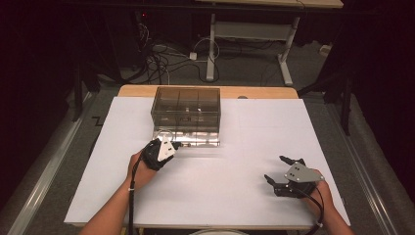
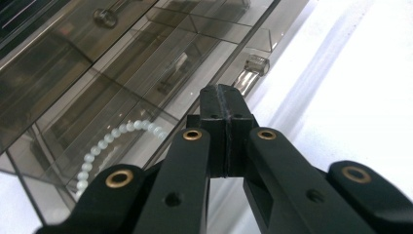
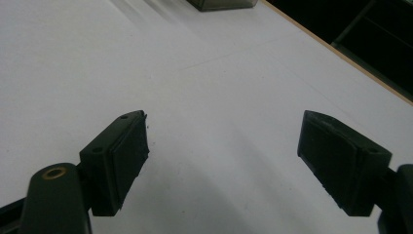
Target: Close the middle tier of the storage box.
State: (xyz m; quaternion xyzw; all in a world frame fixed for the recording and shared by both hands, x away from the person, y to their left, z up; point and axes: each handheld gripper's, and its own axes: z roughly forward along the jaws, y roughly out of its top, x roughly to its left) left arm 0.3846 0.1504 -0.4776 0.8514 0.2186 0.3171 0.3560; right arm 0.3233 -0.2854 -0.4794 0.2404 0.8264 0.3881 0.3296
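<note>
Location: I read this as lab or recording studio, not home. Evidence: worktable (image 1: 274, 147) covered with plain white sheet, wood edge visible at far side. Grey carpet floor (image 1: 244, 63) behind table, tangle of loose cables (image 1: 161, 61) and power plug strewn across it. Second bench with white metal legs (image 1: 211, 46) beyond. Surroundings dark, black frame posts (image 1: 346, 105) flanking table. I see no domestic furnishings.
</note>
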